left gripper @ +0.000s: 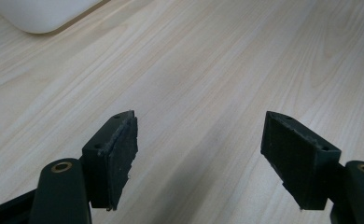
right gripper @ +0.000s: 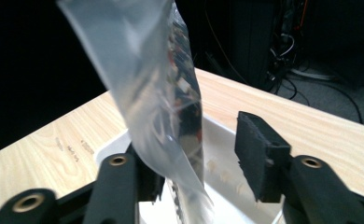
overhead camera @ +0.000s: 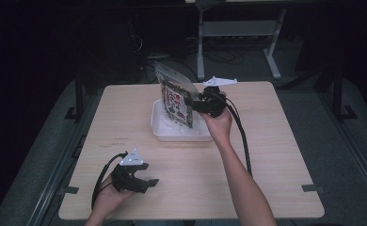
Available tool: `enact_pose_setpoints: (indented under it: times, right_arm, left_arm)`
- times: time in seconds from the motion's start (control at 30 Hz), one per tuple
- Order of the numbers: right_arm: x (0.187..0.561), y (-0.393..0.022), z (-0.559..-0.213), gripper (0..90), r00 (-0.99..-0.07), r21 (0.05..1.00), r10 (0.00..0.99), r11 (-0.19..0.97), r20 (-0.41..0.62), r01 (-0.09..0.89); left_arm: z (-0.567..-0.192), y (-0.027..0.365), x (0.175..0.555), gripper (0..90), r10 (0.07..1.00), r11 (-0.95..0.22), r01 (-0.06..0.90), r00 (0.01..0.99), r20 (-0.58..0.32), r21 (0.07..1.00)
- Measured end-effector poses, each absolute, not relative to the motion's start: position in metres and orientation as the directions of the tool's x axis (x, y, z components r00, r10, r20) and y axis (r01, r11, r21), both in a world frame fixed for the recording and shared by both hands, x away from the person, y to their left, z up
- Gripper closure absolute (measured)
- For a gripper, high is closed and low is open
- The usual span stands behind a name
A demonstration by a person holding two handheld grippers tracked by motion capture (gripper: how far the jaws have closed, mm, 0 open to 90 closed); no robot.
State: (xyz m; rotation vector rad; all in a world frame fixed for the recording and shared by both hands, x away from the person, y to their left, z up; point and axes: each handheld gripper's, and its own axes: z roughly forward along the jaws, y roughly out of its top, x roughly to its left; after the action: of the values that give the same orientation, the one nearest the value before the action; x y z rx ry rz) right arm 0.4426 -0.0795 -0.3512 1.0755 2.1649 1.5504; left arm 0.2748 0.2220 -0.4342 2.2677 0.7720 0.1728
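Note:
A clear plastic bag (overhead camera: 177,96) with printed, colourful contents stands upright in a white tray (overhead camera: 172,136) at the middle back of the wooden table. My right gripper (overhead camera: 194,104) is at the bag's right edge. In the right gripper view the bag (right gripper: 161,93) rises between the jaws and leans on the left one, with a clear gap to the right pad (right gripper: 257,154); the right gripper (right gripper: 199,154) is open above the tray (right gripper: 222,135). My left gripper (overhead camera: 151,183) rests near the table's front left, and its jaws (left gripper: 201,140) stand open over bare wood.
The light wooden table (overhead camera: 266,141) has bare room to the right and in front of the tray. A corner of the tray (left gripper: 40,14) shows at the top left of the left gripper view. Behind the table are a white desk frame (overhead camera: 238,33) and cables on the floor.

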Motion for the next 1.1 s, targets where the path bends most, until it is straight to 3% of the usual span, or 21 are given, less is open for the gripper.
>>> enact_pose_setpoints:
  times: [0.3,1.1]
  right_arm:
    - [0.435,-0.088,-0.348,42.0,-0.707,0.891,0.678,0.173,0.201,0.420]
    - [0.402,-0.127,-0.346,37.0,-0.720,0.887,0.651,0.154,0.240,0.435]
  left_arm:
    - [-0.435,0.220,0.275,26.0,0.573,-0.563,0.479,0.813,-0.099,0.674]
    - [-0.436,0.220,0.276,25.5,0.578,-0.566,0.483,0.811,-0.097,0.668]
